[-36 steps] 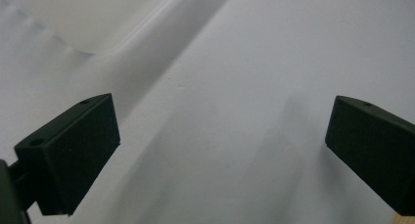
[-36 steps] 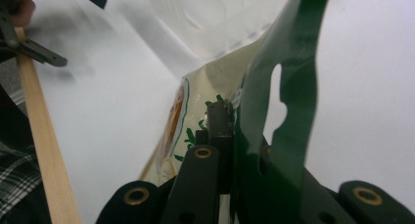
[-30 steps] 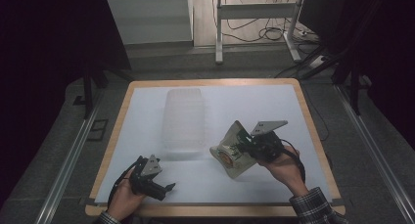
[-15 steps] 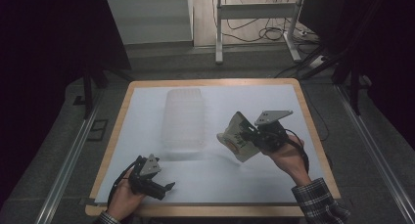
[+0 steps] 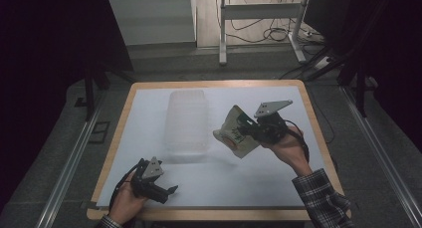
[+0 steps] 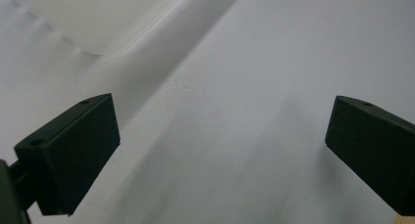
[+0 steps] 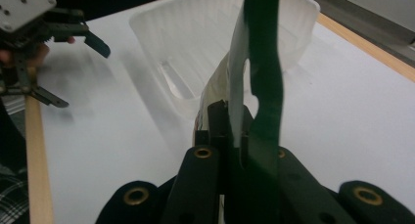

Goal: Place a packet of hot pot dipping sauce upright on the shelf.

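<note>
My right gripper (image 5: 249, 131) is shut on a snack pouch (image 5: 235, 133), cream and green, held tilted above the white table right of centre. In the right gripper view the pouch (image 7: 259, 62) stands edge-on between the closed jaws, with a clear plastic bin (image 7: 195, 48) behind it. That bin (image 5: 187, 121) sits on the table's middle, to the left of the pouch. My left gripper (image 5: 169, 193) rests low at the table's front left, open. In the left gripper view its fingers (image 6: 73, 155) stand wide apart over bare white surface, nothing between them.
The white table (image 5: 149, 113) has a wooden rim (image 5: 119, 118). Metal rails (image 5: 69, 163) run along both sides on the floor. A desk frame with cables (image 5: 263, 19) stands beyond the far edge. My left gripper (image 7: 34, 43) appears far off in the right gripper view.
My right gripper has carried the pouch up and away from me, a little toward the bin's right side. The left gripper has stayed put.
</note>
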